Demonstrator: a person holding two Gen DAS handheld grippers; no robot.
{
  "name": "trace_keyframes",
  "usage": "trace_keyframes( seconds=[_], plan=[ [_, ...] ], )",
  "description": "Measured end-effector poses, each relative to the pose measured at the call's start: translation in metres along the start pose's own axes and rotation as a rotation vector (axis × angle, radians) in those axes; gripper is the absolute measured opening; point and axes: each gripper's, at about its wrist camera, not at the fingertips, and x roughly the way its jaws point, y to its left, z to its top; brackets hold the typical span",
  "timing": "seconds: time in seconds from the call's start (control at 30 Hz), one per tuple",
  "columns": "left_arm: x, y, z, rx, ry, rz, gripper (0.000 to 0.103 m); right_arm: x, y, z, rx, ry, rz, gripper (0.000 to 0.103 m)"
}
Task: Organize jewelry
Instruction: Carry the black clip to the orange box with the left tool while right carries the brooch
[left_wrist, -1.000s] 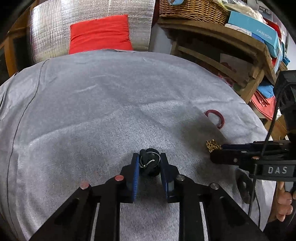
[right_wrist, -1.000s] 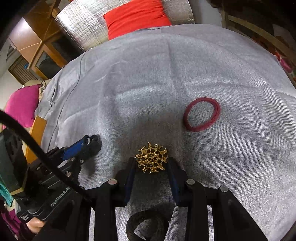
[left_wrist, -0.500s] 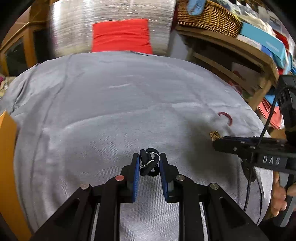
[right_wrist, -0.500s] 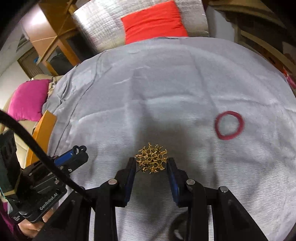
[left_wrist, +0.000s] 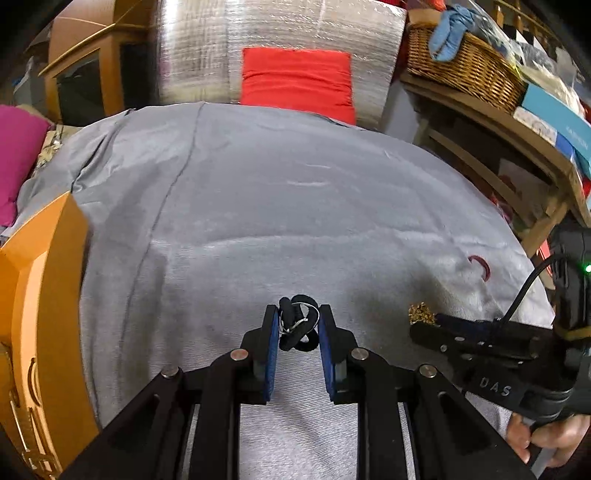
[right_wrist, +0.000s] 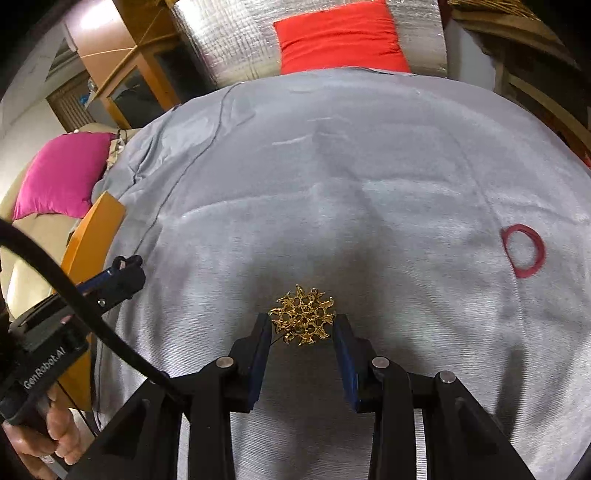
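Note:
My left gripper (left_wrist: 298, 320) is shut on a black hair tie with a thin silver ring (left_wrist: 297, 324), held above the grey cloth (left_wrist: 280, 206). My right gripper (right_wrist: 303, 322) is shut on a gold openwork brooch (right_wrist: 303, 315), also lifted off the cloth. In the left wrist view the right gripper (left_wrist: 424, 319) shows at the right with the gold brooch (left_wrist: 421, 313) at its tip. In the right wrist view the left gripper (right_wrist: 127, 264) pokes in from the left. A red hair tie (right_wrist: 523, 250) lies flat on the cloth at the right, and its edge also shows as the red hair tie (left_wrist: 482, 266).
An orange box (left_wrist: 35, 321) stands at the cloth's left edge, seen again as the orange box (right_wrist: 90, 236). A red cushion (left_wrist: 297, 79) leans on silver padding behind. A wooden shelf with a wicker basket (left_wrist: 461, 70) is at the right, a pink cushion (right_wrist: 61, 173) at the left.
Both grippers have carried their pieces leftward over the cloth. The red hair tie has slid toward the right of both views, and the orange box has come into sight at the left.

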Motion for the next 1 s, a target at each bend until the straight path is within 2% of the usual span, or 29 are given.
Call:
trace_keyframes(
  seconds=[0.33, 0.5, 0.6, 0.8, 0.9, 1.0],
  plan=[
    [-0.035, 0.03, 0.002, -0.042, -0.063, -0.006, 0.022, -0.003, 0.04, -0.002, -0.058, -0.048, 0.061, 0.037],
    [-0.074, 0.064, 0.007, -0.064, -0.172, 0.047, 0.022, -0.02, 0.064, -0.001, -0.112, -0.125, 0.079, 0.037],
    [-0.098, 0.096, 0.008, -0.112, -0.238, 0.065, 0.022, -0.031, 0.086, 0.004, -0.152, -0.171, 0.113, 0.037],
    [-0.132, 0.177, 0.0, -0.227, -0.324, 0.175, 0.022, -0.029, 0.165, 0.029, -0.274, -0.178, 0.181, 0.037],
    [-0.138, 0.22, -0.005, -0.289, -0.33, 0.221, 0.022, -0.017, 0.218, 0.04, -0.334, -0.144, 0.236, 0.037],
    [-0.131, 0.266, -0.011, -0.348, -0.299, 0.224, 0.022, 0.001, 0.267, 0.053, -0.359, -0.09, 0.293, 0.037]
  ],
)
